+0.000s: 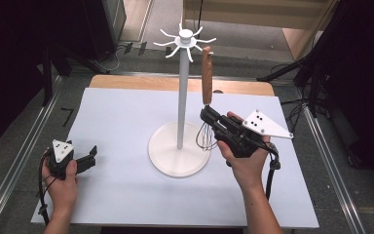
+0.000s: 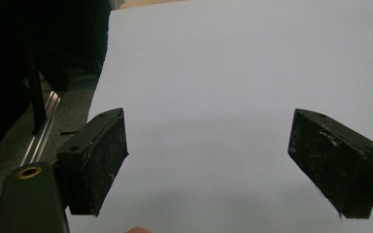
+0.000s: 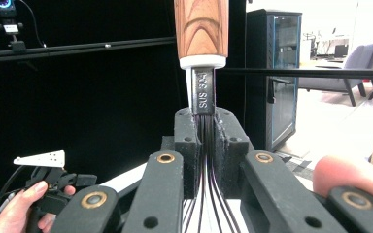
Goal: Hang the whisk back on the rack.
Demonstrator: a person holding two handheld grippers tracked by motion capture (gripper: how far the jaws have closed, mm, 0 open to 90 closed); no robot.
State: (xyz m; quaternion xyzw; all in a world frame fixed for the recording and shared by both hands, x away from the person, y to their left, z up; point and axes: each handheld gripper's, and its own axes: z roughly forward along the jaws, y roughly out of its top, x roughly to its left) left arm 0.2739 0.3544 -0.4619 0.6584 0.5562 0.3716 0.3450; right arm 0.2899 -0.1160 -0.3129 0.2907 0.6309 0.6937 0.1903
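A whisk with a wooden handle (image 1: 207, 75) hangs from a hook of the white rack (image 1: 179, 102), its wire loops (image 1: 204, 138) low beside the pole. My right gripper (image 1: 206, 114) is shut on the whisk's wires just under the steel neck (image 3: 203, 90), jaws pressed on both sides of the strands. The wooden handle (image 3: 201, 29) rises straight above the jaws. My left gripper (image 1: 92, 155) rests open at the mat's left front edge, nothing between its pads (image 2: 99, 160), over the bare white mat (image 2: 213, 87).
The rack's round white base (image 1: 177, 148) stands mid-mat, with several hooks (image 1: 185, 41) at the top of its pole. A wooden strip (image 1: 141, 83) borders the mat's far edge. Metal rails (image 1: 24, 156) run along both table sides.
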